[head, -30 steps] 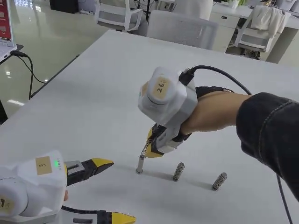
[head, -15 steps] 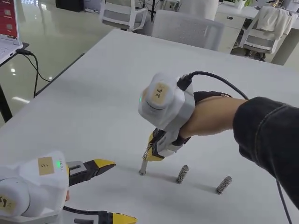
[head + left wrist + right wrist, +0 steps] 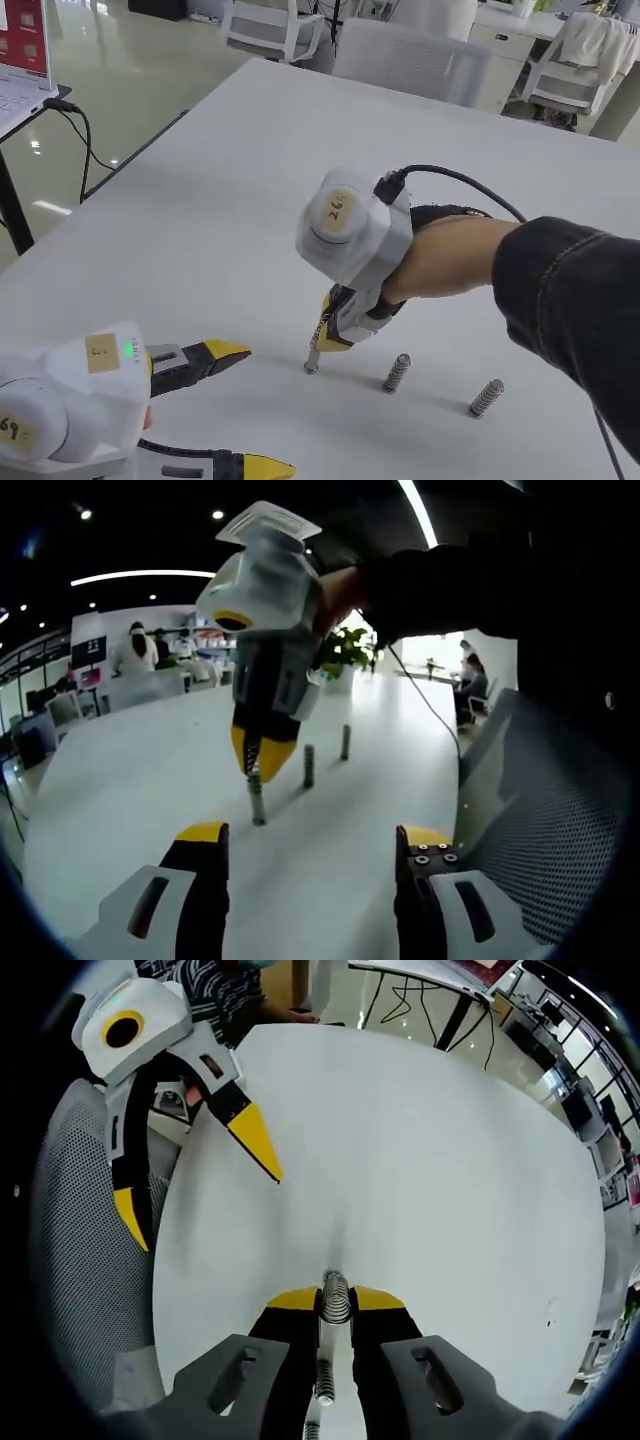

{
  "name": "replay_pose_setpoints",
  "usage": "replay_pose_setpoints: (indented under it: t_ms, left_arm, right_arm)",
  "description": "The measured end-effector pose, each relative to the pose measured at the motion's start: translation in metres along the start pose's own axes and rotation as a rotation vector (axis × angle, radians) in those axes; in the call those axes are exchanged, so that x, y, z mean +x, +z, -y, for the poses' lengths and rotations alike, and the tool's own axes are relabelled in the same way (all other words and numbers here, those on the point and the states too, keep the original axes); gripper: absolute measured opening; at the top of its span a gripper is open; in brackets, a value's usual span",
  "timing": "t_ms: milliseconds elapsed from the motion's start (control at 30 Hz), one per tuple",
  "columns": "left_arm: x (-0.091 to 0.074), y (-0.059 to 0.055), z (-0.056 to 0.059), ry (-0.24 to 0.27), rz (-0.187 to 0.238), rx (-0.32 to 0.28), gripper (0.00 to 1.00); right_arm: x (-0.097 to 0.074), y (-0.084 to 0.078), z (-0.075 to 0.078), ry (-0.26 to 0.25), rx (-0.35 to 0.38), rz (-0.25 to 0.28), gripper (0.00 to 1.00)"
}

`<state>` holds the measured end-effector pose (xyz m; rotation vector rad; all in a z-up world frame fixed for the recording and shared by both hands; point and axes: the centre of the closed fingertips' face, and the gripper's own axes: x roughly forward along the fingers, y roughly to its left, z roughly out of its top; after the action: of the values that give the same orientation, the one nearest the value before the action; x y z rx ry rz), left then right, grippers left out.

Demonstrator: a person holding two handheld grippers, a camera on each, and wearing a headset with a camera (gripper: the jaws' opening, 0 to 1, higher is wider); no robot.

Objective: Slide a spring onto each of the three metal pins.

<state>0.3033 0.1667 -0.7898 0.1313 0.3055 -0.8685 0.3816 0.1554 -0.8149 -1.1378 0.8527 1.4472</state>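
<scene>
Tan sticker point(image 3: 338, 208) on right gripper point(image 3: 327, 338) reads "26". Its jaws pinch a grey coiled spring point(image 3: 336, 1298) over an upright pin point(image 3: 312, 362). Left gripper point(image 3: 258, 408) gapes, holding nothing.

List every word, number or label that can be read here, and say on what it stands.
"26": round tan sticker on the right gripper, which grips a spring.
"69", not certain: round end sticker on the left gripper.
Unreadable, too blurred: the mark on the square sticker of the left gripper.
Unreadable, too small: white text on the red laptop screen.
</scene>
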Motion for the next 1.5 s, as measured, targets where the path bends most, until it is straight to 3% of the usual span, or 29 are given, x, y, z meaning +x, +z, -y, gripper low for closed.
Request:
replay_pose_setpoints:
  t_ms: [600, 1500]
  left_arm:
    - [-0.001, -0.002, 0.000, 0.005, -0.003, -0.005, 0.62]
    - [0.001, -0.002, 0.001, 0.002, -0.004, -0.011, 0.62]
  right_arm:
    - [0.019, 0.002, -0.013, 0.039, -0.006, -0.023, 0.09]
    - [0.038, -0.004, -0.022, 0.053, 0.008, -0.032, 0.09]
